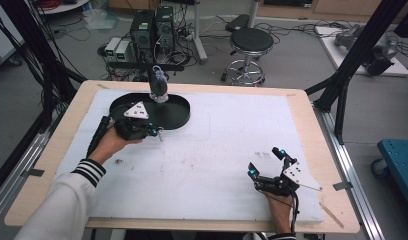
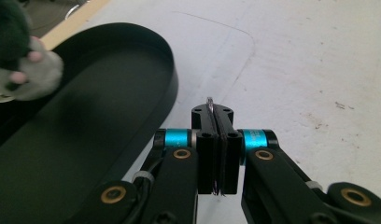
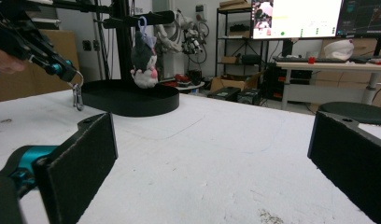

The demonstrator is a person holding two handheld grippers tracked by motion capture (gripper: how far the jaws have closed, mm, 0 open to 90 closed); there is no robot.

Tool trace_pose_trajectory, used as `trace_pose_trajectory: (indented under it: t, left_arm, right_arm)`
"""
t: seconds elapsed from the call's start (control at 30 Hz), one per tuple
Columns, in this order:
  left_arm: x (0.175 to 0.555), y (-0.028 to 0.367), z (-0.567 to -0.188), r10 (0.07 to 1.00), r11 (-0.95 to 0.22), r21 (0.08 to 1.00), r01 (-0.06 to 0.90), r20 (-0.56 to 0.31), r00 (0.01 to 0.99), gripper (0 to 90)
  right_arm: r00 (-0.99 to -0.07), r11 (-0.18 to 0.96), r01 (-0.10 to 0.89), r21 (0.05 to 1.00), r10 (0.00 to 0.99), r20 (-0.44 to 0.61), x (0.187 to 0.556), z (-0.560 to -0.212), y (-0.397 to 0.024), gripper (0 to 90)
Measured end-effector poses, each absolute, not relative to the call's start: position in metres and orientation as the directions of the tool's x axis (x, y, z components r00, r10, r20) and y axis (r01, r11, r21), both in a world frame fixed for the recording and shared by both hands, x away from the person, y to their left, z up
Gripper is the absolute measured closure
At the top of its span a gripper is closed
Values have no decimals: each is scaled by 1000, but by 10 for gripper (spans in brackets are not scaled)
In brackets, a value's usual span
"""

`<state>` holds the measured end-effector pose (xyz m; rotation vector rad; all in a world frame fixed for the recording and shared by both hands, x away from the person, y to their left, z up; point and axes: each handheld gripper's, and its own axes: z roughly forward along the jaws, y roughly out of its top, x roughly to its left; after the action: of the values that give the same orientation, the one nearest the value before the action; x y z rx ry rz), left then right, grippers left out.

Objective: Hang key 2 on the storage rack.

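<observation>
My left gripper (image 1: pixel 156 131) is shut on a small metal clip (image 1: pixel 161 134) and hovers at the near rim of a black oval tray (image 1: pixel 184 114). Between its closed jaws (image 2: pixel 216 112) a thin metal edge of the clip (image 2: pixel 210 101) sticks up. From the right gripper view, the clip (image 3: pixel 77 97) dangles below the left gripper, just left of the tray (image 3: pixel 132 100). A dark and white plush toy (image 1: pixel 158 86) (image 3: pixel 144 58) hangs from a bar over the tray's far side. My right gripper (image 1: pixel 264 161) rests open on the white mat at the near right, its jaws (image 3: pixel 214 140) empty.
A white foam mat (image 1: pixel 217 150) covers the wooden table (image 1: pixel 312 130). Black frame posts (image 1: pixel 357 50) stand at both sides. A stool (image 1: pixel 249 42) and computer boxes (image 1: pixel 152 30) sit on the floor beyond the far edge.
</observation>
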<state>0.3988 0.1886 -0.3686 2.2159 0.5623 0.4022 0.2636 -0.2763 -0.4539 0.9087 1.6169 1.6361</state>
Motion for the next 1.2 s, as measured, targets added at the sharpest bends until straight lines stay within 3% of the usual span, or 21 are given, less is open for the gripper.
trace_pose_trajectory:
  t: [1.2]
  left_arm:
    - [419, 244, -267, 658, -443, 868, 224, 144, 739, 881]
  right_arm:
    - [-543, -21, 15, 1000, 839, 25, 264, -454, -277, 7]
